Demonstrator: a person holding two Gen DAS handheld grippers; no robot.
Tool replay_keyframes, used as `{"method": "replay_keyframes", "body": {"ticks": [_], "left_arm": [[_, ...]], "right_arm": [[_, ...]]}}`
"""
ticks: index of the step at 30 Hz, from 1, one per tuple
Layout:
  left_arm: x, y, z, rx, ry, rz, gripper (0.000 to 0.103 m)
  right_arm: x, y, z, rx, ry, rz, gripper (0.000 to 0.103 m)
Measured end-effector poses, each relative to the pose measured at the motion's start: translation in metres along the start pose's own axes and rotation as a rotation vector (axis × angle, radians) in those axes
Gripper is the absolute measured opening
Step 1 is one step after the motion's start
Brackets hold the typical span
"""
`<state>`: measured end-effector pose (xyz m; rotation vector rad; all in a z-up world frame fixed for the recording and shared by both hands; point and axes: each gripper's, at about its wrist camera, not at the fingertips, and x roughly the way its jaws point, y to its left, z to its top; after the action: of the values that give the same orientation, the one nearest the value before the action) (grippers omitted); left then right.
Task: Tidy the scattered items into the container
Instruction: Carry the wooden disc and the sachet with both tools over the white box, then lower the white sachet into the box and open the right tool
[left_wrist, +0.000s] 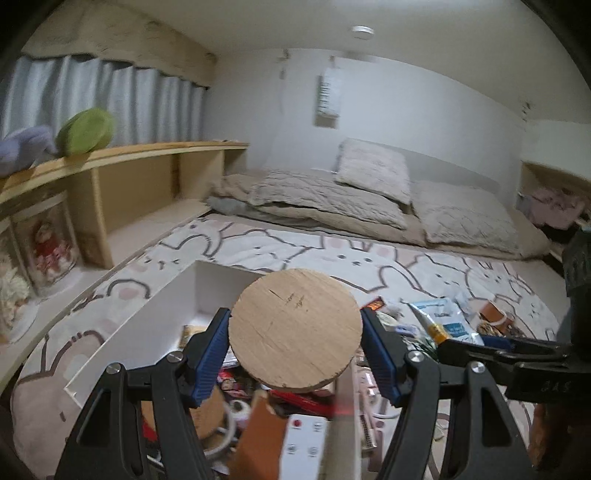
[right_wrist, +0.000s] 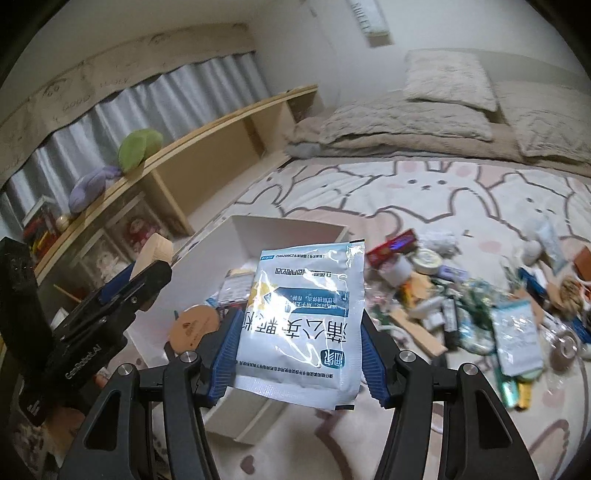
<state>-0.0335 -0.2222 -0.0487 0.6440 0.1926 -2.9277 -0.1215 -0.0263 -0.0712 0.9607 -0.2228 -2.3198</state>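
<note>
My left gripper (left_wrist: 295, 332) is shut on a round wooden disc (left_wrist: 295, 325), its blue pads pressing the disc's two edges. It hangs over the white open box (left_wrist: 147, 325), which holds a white remote (left_wrist: 303, 443) and several other items. My right gripper (right_wrist: 299, 332) is shut on a white and blue sachet (right_wrist: 303, 325) printed with text, held above the near side of the box (right_wrist: 295, 229). The left gripper (right_wrist: 140, 277) shows at the left of the right wrist view. Scattered items (right_wrist: 461, 295) lie in a pile on the rug to the right of the box.
The bunny-print rug (right_wrist: 424, 192) covers the floor. Beige bedding and pillows (left_wrist: 369, 192) lie at the back. A low wooden shelf (left_wrist: 147, 173) runs along the left wall, with a green plush (left_wrist: 86, 127) on top and dolls below. A round wooden coaster (right_wrist: 194, 326) lies in the box.
</note>
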Motion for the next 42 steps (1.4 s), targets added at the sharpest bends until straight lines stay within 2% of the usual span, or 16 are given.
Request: {"method": "replay_keyframes", "body": {"ticks": [11, 17, 27, 33, 42], "left_arm": [[0.009, 0.055, -0.002, -0.100, -0.013, 0.095, 0.069], [0.014, 0.084, -0.006, -0.169, -0.015, 0.166, 0.068], [0.007, 0.112, -0.008, -0.250, -0.061, 0.178, 0.069], [0.008, 0.117, -0.009, -0.262, -0.073, 0.171, 0.069], [0.011, 0.125, -0.009, -0.272, -0.084, 0.178, 0.069]], "right_arm": [[0.063, 0.042, 0.021, -0.105, 0.104, 0.005, 0.060], [0.097, 0.057, 0.035, -0.118, 0.169, 0.003, 0.060], [0.165, 0.080, 0.064, -0.116, 0.359, 0.003, 0.060], [0.210, 0.089, 0.073, -0.108, 0.417, 0.015, 0.060], [0.267, 0.091, 0.077, -0.165, 0.511, -0.007, 0.060]]}}
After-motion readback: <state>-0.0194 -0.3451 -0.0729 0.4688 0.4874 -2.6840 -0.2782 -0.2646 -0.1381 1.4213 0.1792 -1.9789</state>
